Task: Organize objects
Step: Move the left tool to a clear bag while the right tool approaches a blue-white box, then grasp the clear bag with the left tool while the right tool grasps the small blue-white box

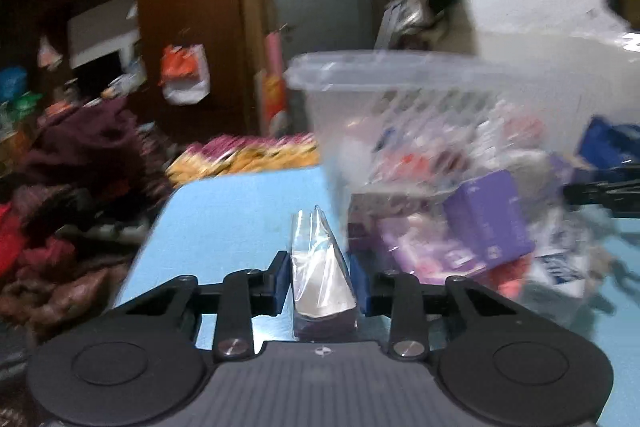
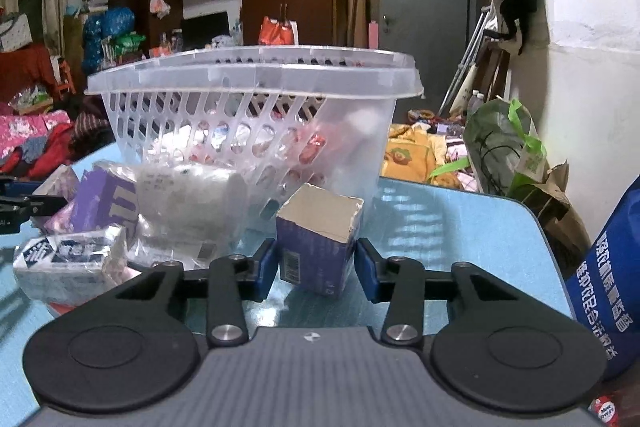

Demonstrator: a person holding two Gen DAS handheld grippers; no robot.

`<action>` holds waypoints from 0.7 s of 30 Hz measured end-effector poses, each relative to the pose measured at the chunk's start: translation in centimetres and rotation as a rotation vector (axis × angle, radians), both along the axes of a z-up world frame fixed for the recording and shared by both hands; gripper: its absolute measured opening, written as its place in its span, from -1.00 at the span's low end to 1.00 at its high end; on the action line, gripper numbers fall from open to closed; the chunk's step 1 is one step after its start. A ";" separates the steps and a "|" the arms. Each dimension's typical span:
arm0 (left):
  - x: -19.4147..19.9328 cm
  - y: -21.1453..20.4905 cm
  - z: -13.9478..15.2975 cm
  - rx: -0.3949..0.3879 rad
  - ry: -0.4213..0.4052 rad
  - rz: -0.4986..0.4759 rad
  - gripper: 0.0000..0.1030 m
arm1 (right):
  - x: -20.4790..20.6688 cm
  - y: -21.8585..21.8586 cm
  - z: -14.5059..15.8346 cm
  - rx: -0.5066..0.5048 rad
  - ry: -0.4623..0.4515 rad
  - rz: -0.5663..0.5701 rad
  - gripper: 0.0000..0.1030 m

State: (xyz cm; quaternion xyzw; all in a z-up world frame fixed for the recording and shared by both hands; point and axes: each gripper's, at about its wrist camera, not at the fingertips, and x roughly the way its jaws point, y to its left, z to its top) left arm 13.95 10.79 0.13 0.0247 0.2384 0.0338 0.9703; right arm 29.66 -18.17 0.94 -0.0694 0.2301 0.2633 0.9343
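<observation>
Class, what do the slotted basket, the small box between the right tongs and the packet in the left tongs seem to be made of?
Basket: translucent, glossy plastic; its contents show through the slotted wall. Box: printed cardboard, probably; the matte grey top has frayed edges. Packet: clear, shiny plastic film, seemingly; it creases and glints, though that view is blurred.

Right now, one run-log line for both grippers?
left gripper: shut on plastic-wrapped packet | right gripper: shut on blue box | basket: tipped on table
</observation>
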 end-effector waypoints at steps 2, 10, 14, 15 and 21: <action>-0.7 -0.1 0.1 0.002 -0.035 -0.006 -0.28 | -0.1 0.1 0.1 0.002 -0.008 -0.002 -0.11; -1.1 1.3 0.0 -0.104 -0.059 -0.034 -0.28 | -0.1 -0.1 0.3 0.026 -0.034 -0.003 -0.12; -1.4 1.5 0.0 -0.107 -0.087 -0.040 -0.28 | -0.4 -0.2 0.3 0.038 -0.048 -0.003 -0.11; -1.5 1.5 0.0 -0.104 -0.096 -0.041 -0.28 | -0.5 -0.3 0.3 0.042 -0.051 -0.003 -0.11; -1.9 1.4 0.2 -0.103 -0.137 -0.045 -0.28 | -0.7 -0.5 0.4 0.058 -0.070 -0.010 -0.12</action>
